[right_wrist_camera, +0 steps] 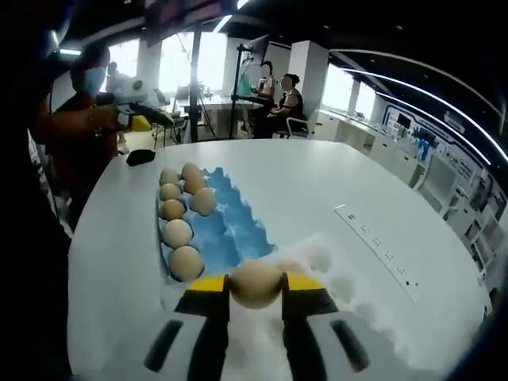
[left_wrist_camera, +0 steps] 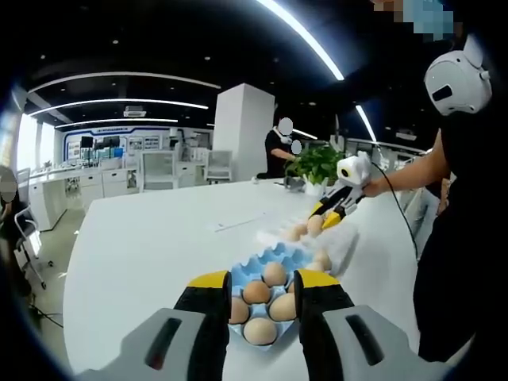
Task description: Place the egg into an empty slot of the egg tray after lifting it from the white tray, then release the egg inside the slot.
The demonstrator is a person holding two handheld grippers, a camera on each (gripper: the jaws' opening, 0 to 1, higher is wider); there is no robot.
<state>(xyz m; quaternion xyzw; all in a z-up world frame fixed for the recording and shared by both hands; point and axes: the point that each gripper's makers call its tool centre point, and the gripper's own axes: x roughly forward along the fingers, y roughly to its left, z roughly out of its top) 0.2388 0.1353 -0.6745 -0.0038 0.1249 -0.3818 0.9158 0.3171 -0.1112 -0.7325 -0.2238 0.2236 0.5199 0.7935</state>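
While our left gripper hangs spread and empty over the blue egg tray, the lift is the step in hand. In the right gripper view our right gripper pinches the egg over the white tray — next we judge it must carry left to an empty slot.

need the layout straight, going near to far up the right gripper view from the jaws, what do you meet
right gripper shut on an egg → white tray under it → blue egg tray with its row of eggs → dark object on the table → person's left gripper
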